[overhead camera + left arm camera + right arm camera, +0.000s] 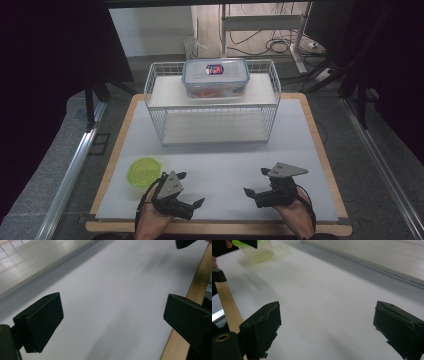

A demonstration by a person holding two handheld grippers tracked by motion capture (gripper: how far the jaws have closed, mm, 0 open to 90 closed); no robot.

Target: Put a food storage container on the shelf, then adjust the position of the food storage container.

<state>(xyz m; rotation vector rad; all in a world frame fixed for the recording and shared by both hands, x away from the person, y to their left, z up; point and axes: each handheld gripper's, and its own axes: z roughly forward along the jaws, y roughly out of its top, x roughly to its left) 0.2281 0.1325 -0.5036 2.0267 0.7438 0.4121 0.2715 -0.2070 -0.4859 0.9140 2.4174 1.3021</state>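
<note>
We hold the left gripper at the lower left of the high view, low over the white table surface, its two black jaws spread wide with nothing between them. In the left gripper view the same jaws stand far apart at the lower corners, with bare white surface between them and the wooden table edge running down the right side.

Just beside that gripper, up and to its left in the high view, sits the small green container. It is round, with a bright lime-green lid and a paler, translucent body, and it rests upright on the white surface. In the right gripper view it shows blurred at the upper left, its see-through yellowish wall below a green rim.

We hold the right gripper at the lower right of the high view, its jaws also spread and empty. A white wire shelf stands at the upper middle, well apart from both grippers, with a clear lidded box on its top level.
</note>
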